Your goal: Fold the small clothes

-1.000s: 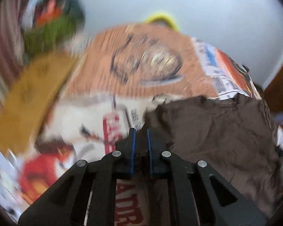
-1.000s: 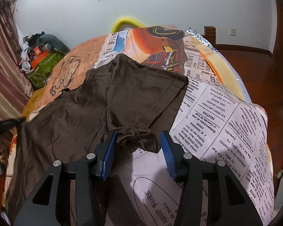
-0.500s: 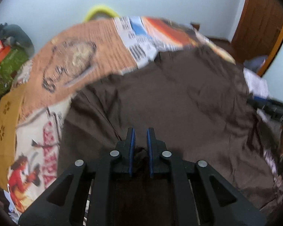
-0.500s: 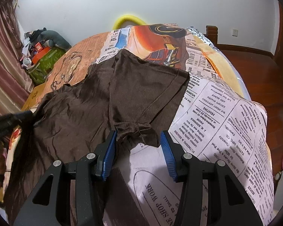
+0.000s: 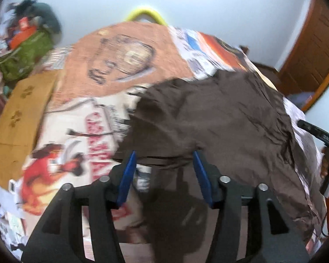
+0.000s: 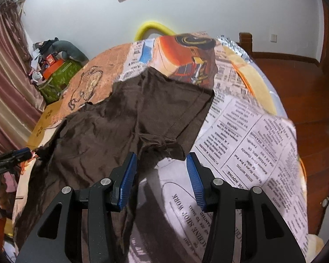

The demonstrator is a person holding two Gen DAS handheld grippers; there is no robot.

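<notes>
Shirt, dark brown and creased, lies spread on a bed covered with a newspaper-and-cartoon print sheet, one part doubled over toward the middle. Left gripper hovers at the shirt's near edge, blue pads wide apart and holding nothing; the left view is motion-blurred. Right gripper hangs over a bunched corner of the shirt, likewise spread wide and empty, one pad above cloth, the other above printed sheet. Yellow hoop rises past the bed's far end against a white wall. Green bag sits beside a pink curtain.
</notes>
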